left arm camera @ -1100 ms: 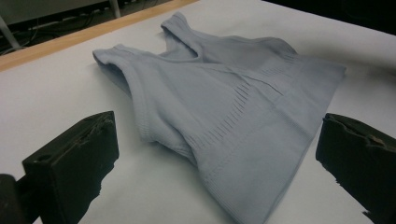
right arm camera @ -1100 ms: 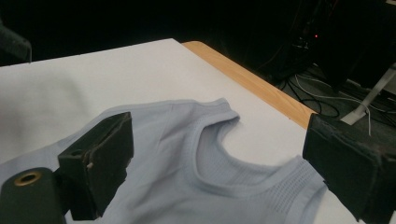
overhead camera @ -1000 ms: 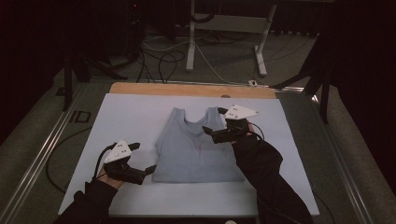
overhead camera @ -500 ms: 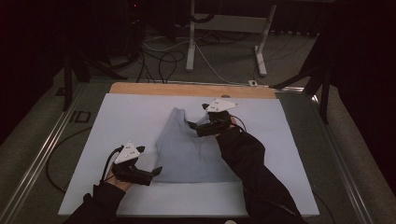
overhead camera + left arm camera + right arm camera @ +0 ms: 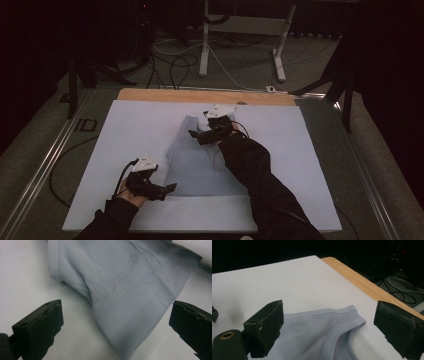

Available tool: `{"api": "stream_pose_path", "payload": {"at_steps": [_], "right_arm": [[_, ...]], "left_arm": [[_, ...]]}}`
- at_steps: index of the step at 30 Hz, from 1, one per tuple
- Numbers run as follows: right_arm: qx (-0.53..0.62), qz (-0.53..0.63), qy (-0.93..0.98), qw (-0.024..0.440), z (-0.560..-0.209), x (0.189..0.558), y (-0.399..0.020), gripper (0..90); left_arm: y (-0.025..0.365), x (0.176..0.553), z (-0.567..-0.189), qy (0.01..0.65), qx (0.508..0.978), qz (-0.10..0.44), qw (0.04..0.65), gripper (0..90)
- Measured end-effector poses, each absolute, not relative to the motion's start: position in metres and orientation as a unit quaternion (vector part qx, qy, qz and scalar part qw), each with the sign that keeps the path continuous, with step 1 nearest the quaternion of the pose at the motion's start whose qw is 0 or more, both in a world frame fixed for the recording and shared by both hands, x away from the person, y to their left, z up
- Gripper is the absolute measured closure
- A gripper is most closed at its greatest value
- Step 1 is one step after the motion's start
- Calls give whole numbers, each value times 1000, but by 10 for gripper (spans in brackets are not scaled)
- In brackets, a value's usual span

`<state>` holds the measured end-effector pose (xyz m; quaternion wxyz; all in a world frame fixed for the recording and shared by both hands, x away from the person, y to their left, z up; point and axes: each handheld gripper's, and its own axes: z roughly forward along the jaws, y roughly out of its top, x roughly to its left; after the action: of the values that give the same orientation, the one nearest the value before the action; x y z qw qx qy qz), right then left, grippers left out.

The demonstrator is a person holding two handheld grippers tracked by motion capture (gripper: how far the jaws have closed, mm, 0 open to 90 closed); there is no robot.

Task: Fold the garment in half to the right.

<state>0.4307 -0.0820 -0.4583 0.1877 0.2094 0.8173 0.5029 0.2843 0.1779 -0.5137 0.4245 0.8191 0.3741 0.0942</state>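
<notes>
On the white sheet (image 5: 125, 135) that covers the table, we find a pale blue sleeveless top (image 5: 202, 165) lying near the middle, its hem toward the person and its shoulder straps toward the far edge. We note that the fabric is mostly flat, with soft folds at the hem corner in the left gripper view, where a ribbed band and a line of stitching run across the cloth. The left gripper (image 5: 116, 322) is released, its jaws standing wide apart to either side of that hem corner; in the high view it sits low at the garment's near left corner, just beside the cloth, and we cannot tell whether it touches it. The right gripper (image 5: 328, 326) is likewise released, its jaws spread on either side of a shoulder strap that lies on the sheet below them; in the high view it is over the upper part of the top, with the dark sleeve (image 5: 260, 175) of the right arm crossing the garment's right side. Beyond the sheet we record a strip of bare wooden tabletop (image 5: 200, 95) along the far edge, then dark floor with loose cables (image 5: 175, 55) and the white legs of a stand (image 5: 205, 40).
</notes>
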Motion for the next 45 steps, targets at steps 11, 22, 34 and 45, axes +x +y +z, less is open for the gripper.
{"api": "stream_pose_path", "payload": {"at_steps": [11, 22, 34, 45], "right_arm": [[207, 496, 824, 179, -468, 435, -71, 91], [209, 493, 827, 175, -470, 437, -70, 91], [207, 491, 828, 173, -471, 437, -69, 91], [207, 495, 826, 172, -471, 436, -68, 91]], "left_arm": [[174, 292, -527, 369, 842, 82, 385, 98], [169, 298, -530, 357, 851, 58, 380, 325], [166, 296, -527, 361, 857, 32, 367, 431], [171, 292, -526, 392, 839, -5, 377, 490]]}}
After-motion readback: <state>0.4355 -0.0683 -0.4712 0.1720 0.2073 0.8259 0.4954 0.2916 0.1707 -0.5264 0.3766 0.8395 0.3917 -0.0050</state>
